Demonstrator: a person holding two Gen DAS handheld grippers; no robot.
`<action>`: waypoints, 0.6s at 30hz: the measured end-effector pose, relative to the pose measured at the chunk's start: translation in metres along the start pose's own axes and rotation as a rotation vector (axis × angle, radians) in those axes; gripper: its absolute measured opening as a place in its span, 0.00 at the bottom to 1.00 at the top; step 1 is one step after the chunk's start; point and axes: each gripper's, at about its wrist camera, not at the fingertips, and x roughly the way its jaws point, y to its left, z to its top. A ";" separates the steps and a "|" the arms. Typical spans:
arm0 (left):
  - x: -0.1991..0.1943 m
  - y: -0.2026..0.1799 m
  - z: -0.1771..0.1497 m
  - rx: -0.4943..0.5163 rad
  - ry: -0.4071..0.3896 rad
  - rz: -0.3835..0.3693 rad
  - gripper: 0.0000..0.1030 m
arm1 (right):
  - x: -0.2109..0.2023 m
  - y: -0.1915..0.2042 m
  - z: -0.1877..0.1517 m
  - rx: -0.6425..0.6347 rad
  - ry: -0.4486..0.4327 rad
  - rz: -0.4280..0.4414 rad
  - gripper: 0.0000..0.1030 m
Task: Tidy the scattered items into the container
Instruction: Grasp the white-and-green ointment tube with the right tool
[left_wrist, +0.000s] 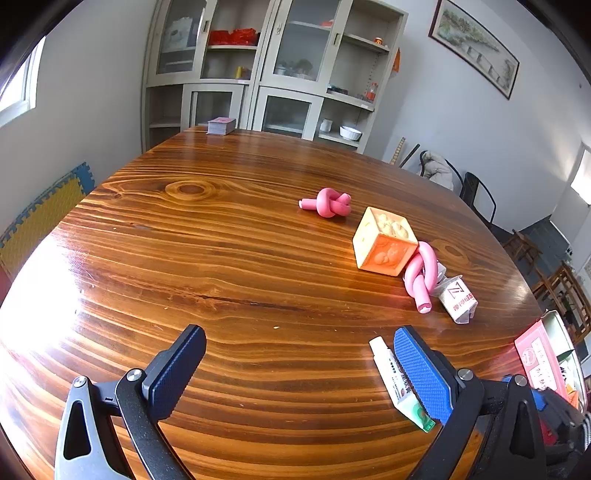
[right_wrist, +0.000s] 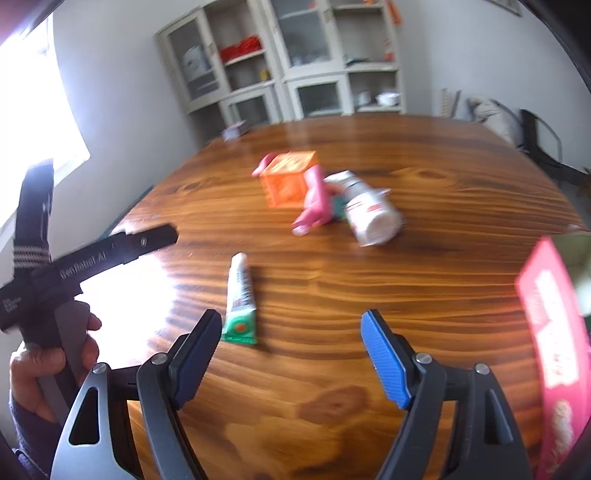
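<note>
My left gripper (left_wrist: 299, 369) is open low over the wooden table (left_wrist: 221, 258). A white and green tube (left_wrist: 400, 384) lies flat on the table by its blue right finger, not gripped. Farther off lie a pink knotted foam piece (left_wrist: 328, 203), an orange cube (left_wrist: 384, 245), a second pink knot (left_wrist: 421, 277) and a white packet (left_wrist: 456, 299). My right gripper (right_wrist: 291, 354) is open too, with nothing between its pads. The tube (right_wrist: 240, 299) lies just beyond its left finger. The cube (right_wrist: 290, 177), pink knot (right_wrist: 314, 201) and white packet (right_wrist: 373, 210) look blurred.
A pale container (left_wrist: 554, 321) at the table's right edge holds a red box (left_wrist: 535, 354), which also shows in the right wrist view (right_wrist: 550, 332). A hand (right_wrist: 55, 354) grips the left tool's handle. A deck of cards (left_wrist: 221, 125) sits at the far edge, before cabinets and chairs.
</note>
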 end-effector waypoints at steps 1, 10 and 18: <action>-0.001 0.003 0.001 -0.002 -0.003 0.002 1.00 | 0.006 0.004 0.000 -0.012 0.015 0.005 0.71; -0.005 0.017 0.005 -0.012 -0.012 0.012 1.00 | 0.052 0.034 0.013 -0.096 0.119 0.024 0.57; -0.003 0.015 0.004 0.019 -0.009 0.032 1.00 | 0.065 0.055 0.016 -0.205 0.109 -0.054 0.39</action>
